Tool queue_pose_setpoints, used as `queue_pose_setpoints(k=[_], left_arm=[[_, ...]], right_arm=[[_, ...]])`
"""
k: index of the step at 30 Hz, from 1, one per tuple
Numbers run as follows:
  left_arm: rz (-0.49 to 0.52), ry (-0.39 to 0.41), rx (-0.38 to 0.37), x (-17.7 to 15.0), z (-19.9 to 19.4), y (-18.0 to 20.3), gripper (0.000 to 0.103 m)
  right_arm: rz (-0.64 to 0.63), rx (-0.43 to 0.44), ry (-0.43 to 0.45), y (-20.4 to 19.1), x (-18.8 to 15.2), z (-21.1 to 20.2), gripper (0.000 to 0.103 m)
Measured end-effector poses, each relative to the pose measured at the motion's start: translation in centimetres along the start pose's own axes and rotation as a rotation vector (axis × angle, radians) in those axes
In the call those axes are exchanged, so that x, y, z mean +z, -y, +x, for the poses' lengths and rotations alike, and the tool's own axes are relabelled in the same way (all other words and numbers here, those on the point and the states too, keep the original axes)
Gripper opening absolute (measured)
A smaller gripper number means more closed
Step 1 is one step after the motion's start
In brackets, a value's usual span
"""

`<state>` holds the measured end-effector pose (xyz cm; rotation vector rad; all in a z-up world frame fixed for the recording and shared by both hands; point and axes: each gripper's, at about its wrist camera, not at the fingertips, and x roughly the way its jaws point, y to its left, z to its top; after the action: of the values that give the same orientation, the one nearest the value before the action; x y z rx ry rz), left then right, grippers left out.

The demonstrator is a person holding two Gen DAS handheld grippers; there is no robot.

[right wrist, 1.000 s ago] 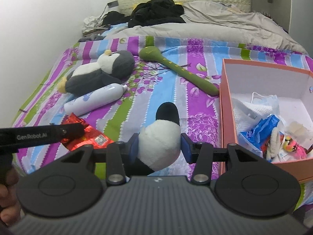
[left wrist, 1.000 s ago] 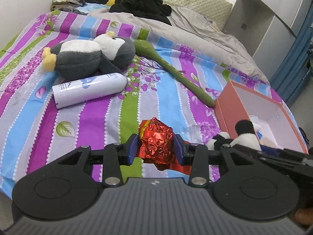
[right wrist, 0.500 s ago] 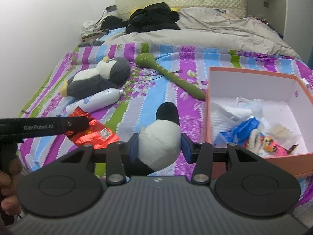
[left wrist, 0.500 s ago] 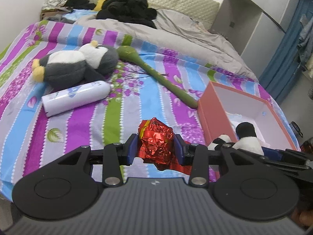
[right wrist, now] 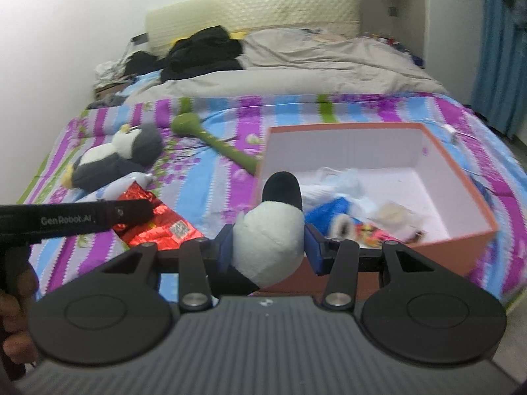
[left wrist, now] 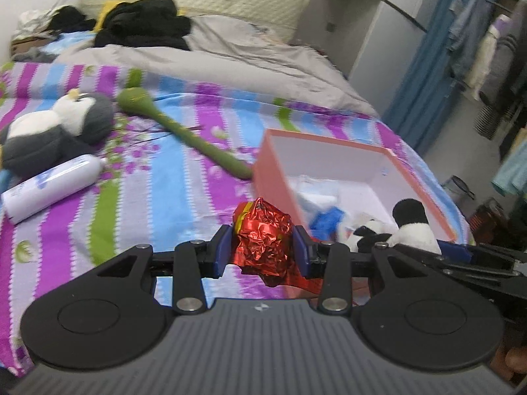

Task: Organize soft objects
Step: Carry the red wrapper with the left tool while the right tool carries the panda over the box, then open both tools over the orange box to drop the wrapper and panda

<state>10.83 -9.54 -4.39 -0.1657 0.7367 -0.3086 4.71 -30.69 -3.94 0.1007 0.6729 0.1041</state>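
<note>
My left gripper (left wrist: pixel 262 245) is shut on a crumpled red foil bag (left wrist: pixel 263 235), held above the bedspread just left of the orange box (left wrist: pixel 273 181). My right gripper (right wrist: pixel 268 242) is shut on a black-and-white panda plush (right wrist: pixel 268 235), level with the near-left corner of the orange box (right wrist: pixel 461 240). In the left wrist view the panda plush (left wrist: pixel 410 227) shows at the right, over the box's near wall. The right wrist view has the red foil bag (right wrist: pixel 154 223) at its left, under the left gripper's finger. Several soft items lie inside the box.
On the striped bedspread (left wrist: pixel 171 177) lie a grey-and-white penguin plush (left wrist: pixel 56 131), a white bottle (left wrist: pixel 49 187) and a long green plush stick (left wrist: pixel 184 131). A grey duvet (left wrist: pixel 210 59) and dark clothes (left wrist: pixel 145 28) lie by the headboard. A cabinet and blue curtain stand at the right.
Both grippers, each still holding its item, have moved right and slightly up toward the orange box; the box now sits larger and more central, the penguin and bottle further left.
</note>
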Motion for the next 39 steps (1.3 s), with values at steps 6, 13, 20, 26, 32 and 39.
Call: queue_pose_setpoints(k=[6, 13, 20, 26, 32, 39], left_arm=[[0.057, -0.028, -0.063, -0.1, 1.5, 3.3, 0.045], [0.095, -0.073, -0.107, 0.8, 5.0, 5.8, 0.045], [0.121, -0.112, -0.11, 2.7, 9.8, 7.9, 0.045], [0.139, -0.153, -0.102, 4.1, 14.6, 9.3, 0.045], [0.143, -0.192, -0.1, 5.1, 19.2, 10.1, 0.046], [0.133, -0.224, -0.084, 5.7, 23.7, 10.0, 0.049]], right_arm=[[0.079, -0.07, 0.011, 3.2, -1.0, -1.4, 0.049], [0.144, -0.122, 0.023, 6.4, -0.5, -0.8, 0.049], [0.163, -0.121, 0.014, 9.4, 0.7, 1.5, 0.049], [0.153, -0.088, 0.03, 11.0, 3.0, 3.7, 0.049], [0.156, -0.065, 0.004, 12.5, 4.4, 7.4, 0.048], [0.21, -0.084, -0.097, 15.0, 3.9, 12.3, 0.051]])
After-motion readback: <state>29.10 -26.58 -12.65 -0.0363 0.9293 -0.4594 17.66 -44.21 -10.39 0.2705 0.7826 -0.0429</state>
